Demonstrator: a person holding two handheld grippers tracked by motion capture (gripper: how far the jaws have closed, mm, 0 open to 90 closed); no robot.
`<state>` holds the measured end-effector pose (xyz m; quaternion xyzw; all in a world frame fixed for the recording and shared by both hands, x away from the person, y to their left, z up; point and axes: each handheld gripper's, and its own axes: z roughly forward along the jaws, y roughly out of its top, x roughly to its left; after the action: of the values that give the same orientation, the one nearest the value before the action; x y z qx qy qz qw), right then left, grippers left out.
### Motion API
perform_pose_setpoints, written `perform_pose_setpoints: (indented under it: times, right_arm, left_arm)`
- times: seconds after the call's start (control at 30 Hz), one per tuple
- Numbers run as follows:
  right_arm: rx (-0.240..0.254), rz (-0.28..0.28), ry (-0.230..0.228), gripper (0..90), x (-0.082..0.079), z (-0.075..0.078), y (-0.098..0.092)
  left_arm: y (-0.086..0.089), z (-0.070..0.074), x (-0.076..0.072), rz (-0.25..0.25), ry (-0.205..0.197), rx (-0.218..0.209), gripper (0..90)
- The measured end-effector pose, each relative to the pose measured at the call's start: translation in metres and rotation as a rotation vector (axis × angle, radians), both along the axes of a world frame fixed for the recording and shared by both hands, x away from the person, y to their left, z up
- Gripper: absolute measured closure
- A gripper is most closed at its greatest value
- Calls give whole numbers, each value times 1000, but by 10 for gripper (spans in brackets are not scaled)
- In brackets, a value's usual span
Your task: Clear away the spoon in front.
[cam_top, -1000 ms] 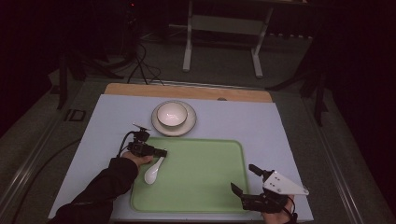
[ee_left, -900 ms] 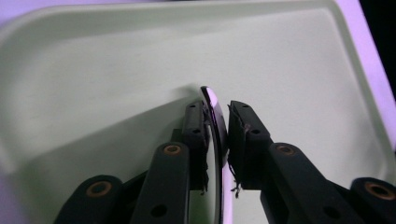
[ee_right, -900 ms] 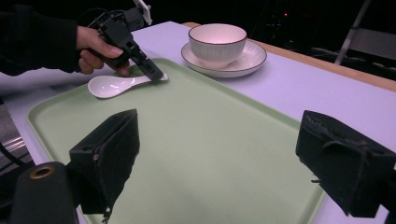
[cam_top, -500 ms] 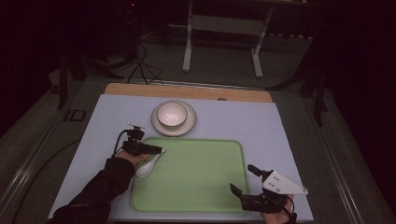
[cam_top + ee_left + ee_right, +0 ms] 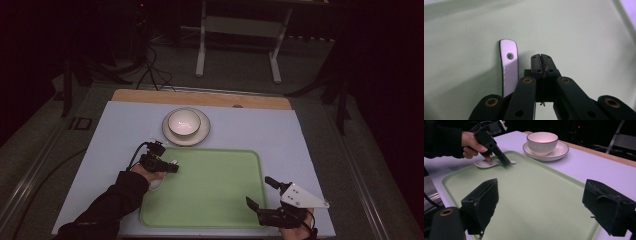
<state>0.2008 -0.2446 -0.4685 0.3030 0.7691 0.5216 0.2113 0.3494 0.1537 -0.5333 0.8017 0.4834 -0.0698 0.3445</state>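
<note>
The left gripper (image 5: 541, 58) has just closed its jaws fully, empty, beside the white spoon's handle (image 5: 509, 65) on the green tray (image 5: 220, 200). The right gripper (image 5: 544, 202) stands wide open, empty.

The room is dim, its far side nearly black. A grey floor (image 5: 240, 70) surrounds the table (image 5: 280, 130), whose pale lilac top ends in a wooden strip (image 5: 200, 97) along the far edge. Beyond it stands a white metal frame (image 5: 237, 40) on two legs. Black cables (image 5: 150, 70) trail across the floor at left.
</note>
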Motion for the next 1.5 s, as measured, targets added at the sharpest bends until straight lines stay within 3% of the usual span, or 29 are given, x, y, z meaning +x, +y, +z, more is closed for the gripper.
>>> perform_pose_setpoints:
  times: [0.63,0.77,1.0,1.2,1.27,1.37,1.5]
  right_arm:
    - [8,0,10,133,1,0,-1]
    - [9,1,11,133,1,0,-1]
    - [9,2,10,133,1,0,0]
    - [9,1,12,133,1,0,0]
    - [7,2,10,133,1,0,0]
    - [10,2,12,133,0,0,0]
    - [9,2,13,133,1,-1,0]
  left_arm:
    - [34,-4,10,151,-17,22,889]
    - [37,-2,8,142,-35,-13,887]
    - [33,11,1,98,-108,-17,793]
    - [34,22,-8,67,-186,-82,681]
    - [33,26,-13,62,-229,-88,585]
    - [32,33,-21,49,-262,-95,506]
    - [30,44,-33,15,-310,-114,446]
